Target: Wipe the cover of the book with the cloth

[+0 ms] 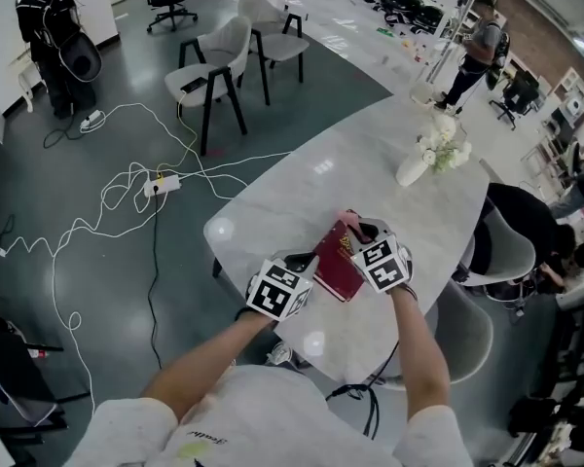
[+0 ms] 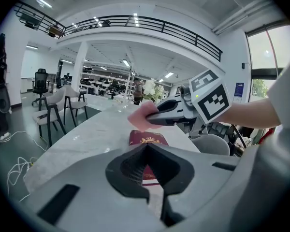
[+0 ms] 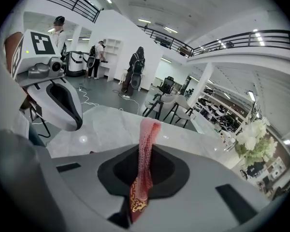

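Red book with a gold emblem (image 1: 337,266) lies flat on the white marble bench (image 1: 311,178), near its closest rounded edge. The left gripper (image 2: 147,174) has its fingers (image 2: 124,169) closed on the book's near edge. The right gripper (image 2: 153,118) hovers over the far end of the book, its fingers (image 3: 115,174) clamped on a pink mesh cloth (image 3: 147,138). Beyond the book the bench surface is open up to a white vase of white flowers (image 1: 414,168), well apart. A grey chair (image 1: 472,334) stands just beside the bench on the right. White cables (image 1: 127,188) trail across the floor to the left.
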A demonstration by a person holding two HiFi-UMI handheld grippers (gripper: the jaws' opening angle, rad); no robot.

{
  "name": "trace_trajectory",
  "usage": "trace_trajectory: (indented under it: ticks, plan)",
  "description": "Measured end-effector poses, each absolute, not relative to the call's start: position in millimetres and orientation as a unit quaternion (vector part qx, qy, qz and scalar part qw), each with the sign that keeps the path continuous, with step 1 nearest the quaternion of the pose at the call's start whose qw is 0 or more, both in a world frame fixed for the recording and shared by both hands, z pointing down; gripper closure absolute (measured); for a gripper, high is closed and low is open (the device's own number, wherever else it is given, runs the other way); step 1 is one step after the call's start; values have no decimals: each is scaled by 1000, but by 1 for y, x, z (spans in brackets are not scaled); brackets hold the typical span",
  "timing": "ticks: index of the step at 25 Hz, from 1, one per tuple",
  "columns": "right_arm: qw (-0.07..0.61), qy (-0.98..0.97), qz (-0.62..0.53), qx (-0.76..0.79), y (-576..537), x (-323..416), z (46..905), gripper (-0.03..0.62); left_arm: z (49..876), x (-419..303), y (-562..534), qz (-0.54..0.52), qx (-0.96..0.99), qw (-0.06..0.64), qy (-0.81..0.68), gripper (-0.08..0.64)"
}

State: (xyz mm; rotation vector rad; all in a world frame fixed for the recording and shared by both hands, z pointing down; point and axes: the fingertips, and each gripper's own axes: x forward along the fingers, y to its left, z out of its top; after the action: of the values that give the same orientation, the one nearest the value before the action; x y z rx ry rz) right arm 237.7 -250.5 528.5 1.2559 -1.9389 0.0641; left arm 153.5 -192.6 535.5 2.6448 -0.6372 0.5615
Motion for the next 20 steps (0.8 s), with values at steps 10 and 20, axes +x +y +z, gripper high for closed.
trace_trajectory:
  ticks: [10,20]
  plan:
    - [401,-775,22,487,-279,248,543,575,552,159,-206,208,927,192,-247,554]
    - [424,-774,24,469,-313,257,571,575,560,158,-224,215,917,200,-269,554]
